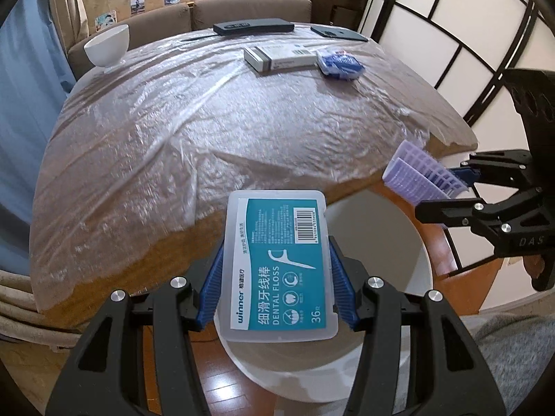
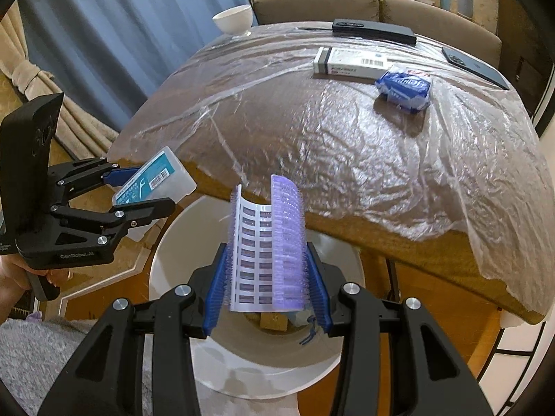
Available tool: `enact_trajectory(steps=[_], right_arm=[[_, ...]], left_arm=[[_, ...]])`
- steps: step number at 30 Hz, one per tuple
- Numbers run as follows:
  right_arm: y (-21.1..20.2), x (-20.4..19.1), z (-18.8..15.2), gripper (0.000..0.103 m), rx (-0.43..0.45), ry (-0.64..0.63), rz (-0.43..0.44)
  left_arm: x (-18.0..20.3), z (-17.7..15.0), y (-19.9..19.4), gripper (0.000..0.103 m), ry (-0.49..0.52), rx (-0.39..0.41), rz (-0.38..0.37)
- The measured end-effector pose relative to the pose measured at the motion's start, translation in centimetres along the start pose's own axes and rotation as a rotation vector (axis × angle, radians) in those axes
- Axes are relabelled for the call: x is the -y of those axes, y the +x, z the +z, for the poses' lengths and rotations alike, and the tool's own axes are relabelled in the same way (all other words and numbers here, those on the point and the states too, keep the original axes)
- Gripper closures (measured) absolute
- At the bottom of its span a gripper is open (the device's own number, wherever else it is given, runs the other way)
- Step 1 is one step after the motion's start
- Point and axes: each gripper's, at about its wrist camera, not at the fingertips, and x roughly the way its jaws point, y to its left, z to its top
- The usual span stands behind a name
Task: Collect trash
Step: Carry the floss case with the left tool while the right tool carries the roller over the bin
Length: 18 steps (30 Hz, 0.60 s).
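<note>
Table (image 1: pixel 208 131), round, brown wood, draped in crinkled clear plastic film, fills most of both views; its far rim is bent by the fisheye. Below its near edge stands a white round waste bin (image 2: pixel 180 242), mouth open upward, its rim partly covered by both grippers. Deep inside, a tan block and some blue scraps show, too dim to identify.

Left gripper (image 1: pixel 275 277): blue pads clamped on the long sides of a translucent plastic dental-floss box with a teal label (image 1: pixel 279 263), held over the bin mouth; the box's lower edge hides the fingertips. Right gripper (image 2: pixel 267 284): pads pinching a curved purple-and-white bristled hair-roller piece (image 2: pixel 267 246), upright above the bin; bristles blur against the pads.

On the far tabletop lie a black flat rectangular case (image 1: pixel 253 27), a white-and-grey cardboard carton (image 1: pixel 277 56) touching or just beside a blue-and-white crumpled wrapper pack (image 1: pixel 341 64), and a dark phone (image 2: pixel 475 66). White ceramic bowl (image 1: pixel 107 48) sits at the table's left edge. Print on the carton is unreadable.
</note>
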Motion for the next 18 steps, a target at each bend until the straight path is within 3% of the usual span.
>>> enact_trajectory(steps=[18], right_arm=[[2.6,-0.7,-2.5,0.061,-0.109,-0.029,0.026]], left_arm=[[1.9,-2.8,2.6,0.048,0.107,-0.114,-0.029]])
